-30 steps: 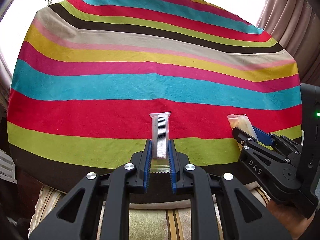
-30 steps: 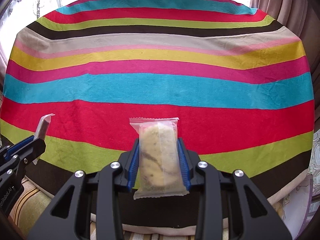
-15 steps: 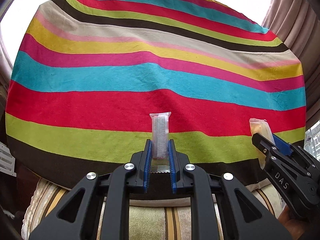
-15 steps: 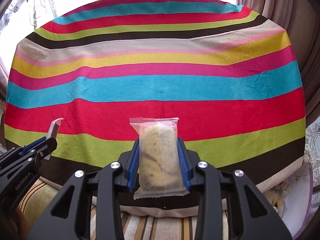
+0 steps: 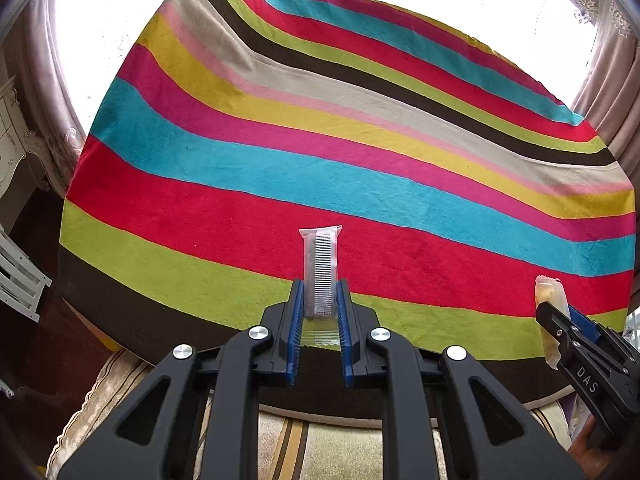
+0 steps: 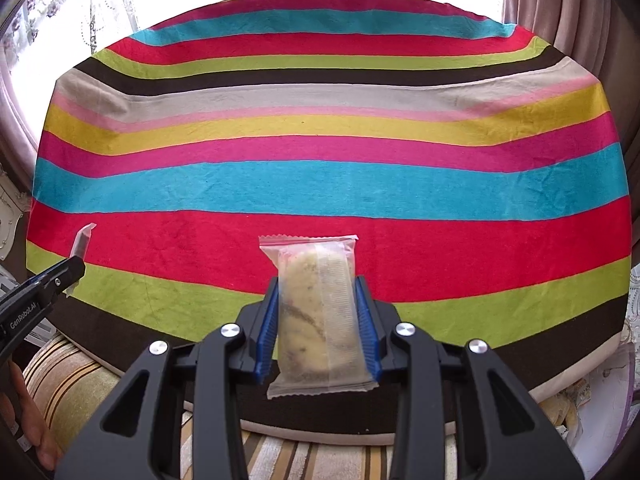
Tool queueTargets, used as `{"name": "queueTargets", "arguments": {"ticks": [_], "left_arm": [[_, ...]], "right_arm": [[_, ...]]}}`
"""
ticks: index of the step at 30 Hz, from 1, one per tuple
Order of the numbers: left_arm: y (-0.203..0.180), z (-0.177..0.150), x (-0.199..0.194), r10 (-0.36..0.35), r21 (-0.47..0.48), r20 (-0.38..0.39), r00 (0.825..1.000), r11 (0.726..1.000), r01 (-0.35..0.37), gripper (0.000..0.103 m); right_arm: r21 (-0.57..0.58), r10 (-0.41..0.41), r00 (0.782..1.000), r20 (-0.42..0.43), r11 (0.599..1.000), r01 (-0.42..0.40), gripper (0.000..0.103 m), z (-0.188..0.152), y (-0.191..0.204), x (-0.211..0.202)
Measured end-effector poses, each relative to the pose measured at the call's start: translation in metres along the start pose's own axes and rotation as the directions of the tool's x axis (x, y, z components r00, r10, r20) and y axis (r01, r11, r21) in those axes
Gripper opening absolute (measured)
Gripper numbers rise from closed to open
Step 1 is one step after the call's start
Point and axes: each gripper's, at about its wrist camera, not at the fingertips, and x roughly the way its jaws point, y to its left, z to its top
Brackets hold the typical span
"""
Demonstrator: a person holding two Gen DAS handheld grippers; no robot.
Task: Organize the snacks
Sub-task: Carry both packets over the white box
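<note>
My left gripper (image 5: 319,294) is shut on a narrow clear-wrapped dark snack bar (image 5: 320,270) that stands upright between the blue pads, above the near edge of the striped tablecloth (image 5: 320,160). My right gripper (image 6: 317,292) is shut on a clear-wrapped yellow cake snack (image 6: 318,312), also held upright over the near edge. The right gripper with its cake (image 5: 551,320) shows at the right of the left wrist view. The left gripper's bar tip (image 6: 80,242) shows at the left of the right wrist view.
The striped cloth (image 6: 320,184) covers a round table. Curtains (image 6: 568,12) hang behind at the right, a bright window is at the back. A striped cushion (image 6: 68,384) lies below the table's near edge. White furniture (image 5: 16,152) stands at the left.
Both grippers have drawn back from the table and apart, still holding their snacks. The left view has swung to the left; the table looks smaller and farther.
</note>
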Motion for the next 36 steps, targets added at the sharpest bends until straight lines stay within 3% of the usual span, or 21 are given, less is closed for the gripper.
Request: {"name": "queueTargets", "arguments": {"ticks": [4, 10, 15, 27, 36], "left_arm": [[-0.008, -0.015, -0.005, -0.004, 0.003, -0.001, 1.000, 1.000, 0.004, 0.015], [-0.025, -0.012, -0.032, -0.040, 0.040, 0.047, 0.998, 0.998, 0.039, 0.015], [-0.065, -0.024, -0.050, -0.145, 0.115, 0.035, 0.989, 0.983, 0.141, 0.015], [-0.164, -0.066, -0.056, -0.296, 0.311, -0.077, 0.952, 0.900, 0.305, 0.015], [-0.233, -0.096, -0.055, -0.364, 0.425, -0.192, 0.911, 0.806, 0.412, 0.015]], "right_arm": [[-0.008, 0.001, 1.000, 0.004, 1.000, -0.001, 0.036, -0.012, 0.000, -0.007], [0.016, 0.021, 0.999, 0.048, 1.000, -0.022, 0.036, -0.012, -0.008, -0.031], [0.062, -0.002, 0.999, 0.032, 0.998, 0.000, 0.036, -0.033, -0.030, -0.057], [0.198, -0.169, 0.986, -0.015, 0.966, 0.168, 0.036, -0.091, -0.128, -0.093], [0.241, -0.245, 0.968, -0.059, 0.937, 0.252, 0.036, -0.118, -0.169, -0.095]]}}
